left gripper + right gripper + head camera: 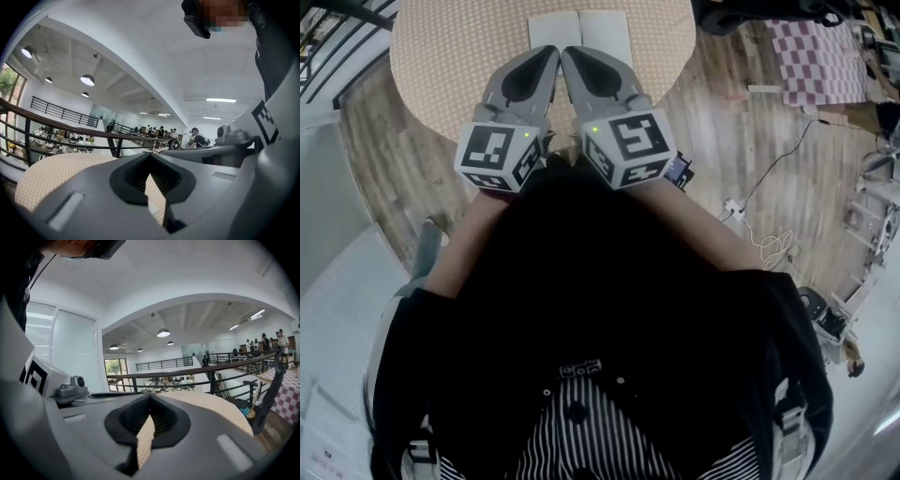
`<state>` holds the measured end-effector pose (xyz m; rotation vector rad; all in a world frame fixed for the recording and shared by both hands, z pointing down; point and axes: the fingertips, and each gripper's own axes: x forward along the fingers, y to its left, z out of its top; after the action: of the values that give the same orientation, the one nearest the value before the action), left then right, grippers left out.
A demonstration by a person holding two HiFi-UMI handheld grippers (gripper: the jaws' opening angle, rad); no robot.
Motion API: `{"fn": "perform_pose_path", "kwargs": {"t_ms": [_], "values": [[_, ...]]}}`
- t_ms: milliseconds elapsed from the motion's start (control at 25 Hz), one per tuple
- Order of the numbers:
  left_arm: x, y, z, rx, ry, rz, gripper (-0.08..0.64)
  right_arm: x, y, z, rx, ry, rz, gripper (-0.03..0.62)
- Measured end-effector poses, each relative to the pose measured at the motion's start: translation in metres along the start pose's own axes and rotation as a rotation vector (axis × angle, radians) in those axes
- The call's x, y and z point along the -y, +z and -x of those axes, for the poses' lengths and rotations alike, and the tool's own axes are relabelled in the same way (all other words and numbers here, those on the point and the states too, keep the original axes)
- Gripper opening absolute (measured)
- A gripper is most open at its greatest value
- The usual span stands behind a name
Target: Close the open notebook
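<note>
The open notebook (579,28) lies flat with white pages up on the far part of a round table (450,56) covered in a beige dotted cloth. My left gripper (551,52) and right gripper (571,52) are held side by side over the table's near part, tips almost touching each other just short of the notebook's near edge. In the left gripper view the left gripper (150,155) has its jaws meeting at the tip with nothing between them. The right gripper (150,396) looks the same in its own view. Neither gripper view shows the notebook clearly.
A wooden floor (741,141) surrounds the table, with a white cable (764,239) and a pink checked cloth (820,56) to the right. A dark railing (70,131) runs behind the table. A dark chair (269,394) stands at the table's right side.
</note>
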<state>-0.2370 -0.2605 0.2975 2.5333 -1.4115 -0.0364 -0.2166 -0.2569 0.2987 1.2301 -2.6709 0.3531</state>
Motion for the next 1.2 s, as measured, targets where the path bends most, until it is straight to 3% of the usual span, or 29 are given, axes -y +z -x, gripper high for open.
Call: {"fn": "perform_pose_path", "kwargs": {"t_ms": [480, 840, 1200], "values": [[-0.027, -0.006, -0.043, -0.026, 0.017, 0.021, -0.005, 0.034, 0.000, -0.039, -0.041, 0.019, -0.007, 0.000], [-0.042, 0.003, -0.101, -0.047, 0.029, 0.000, -0.005, 0.089, 0.015, -0.078, -0.033, 0.033, -0.040, 0.000], [-0.066, -0.016, -0.133, -0.093, 0.066, 0.029, -0.003, 0.110, 0.001, -0.103, -0.066, 0.073, -0.045, 0.002]]}}
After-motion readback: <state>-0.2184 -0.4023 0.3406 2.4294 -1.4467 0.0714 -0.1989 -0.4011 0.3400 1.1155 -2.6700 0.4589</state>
